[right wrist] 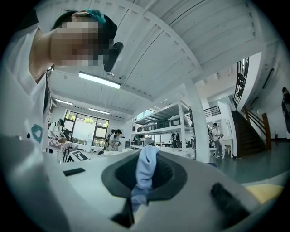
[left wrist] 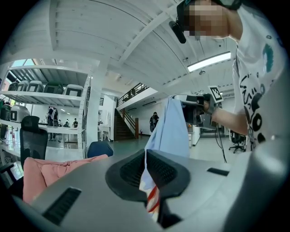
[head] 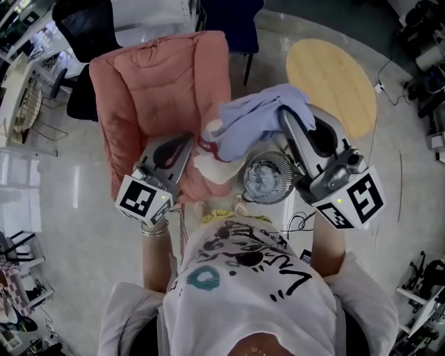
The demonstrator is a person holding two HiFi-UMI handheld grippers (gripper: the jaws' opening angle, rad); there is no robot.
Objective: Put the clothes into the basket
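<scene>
a pale grey, glossy floor (head: 62,236) carries everything here. on it stands a salmon-pink, quilted fabric armchair (head: 160,83). a round, silver wire-mesh basket (head: 277,164) sits on the floor just beside the armchair's near corner, on the side towards the table. a crumpled, pale blue-grey cloth (head: 263,179) lies inside it. past the basket stands a round table with a light wooden top (head: 330,76), near the armchair but apart from it. a thin black cable (head: 300,222) lies looped on the floor close to the basket. behind the armchair a black office chair (head: 83,28) and a dark blue chair (head: 233,21) also stand on the floor.
</scene>
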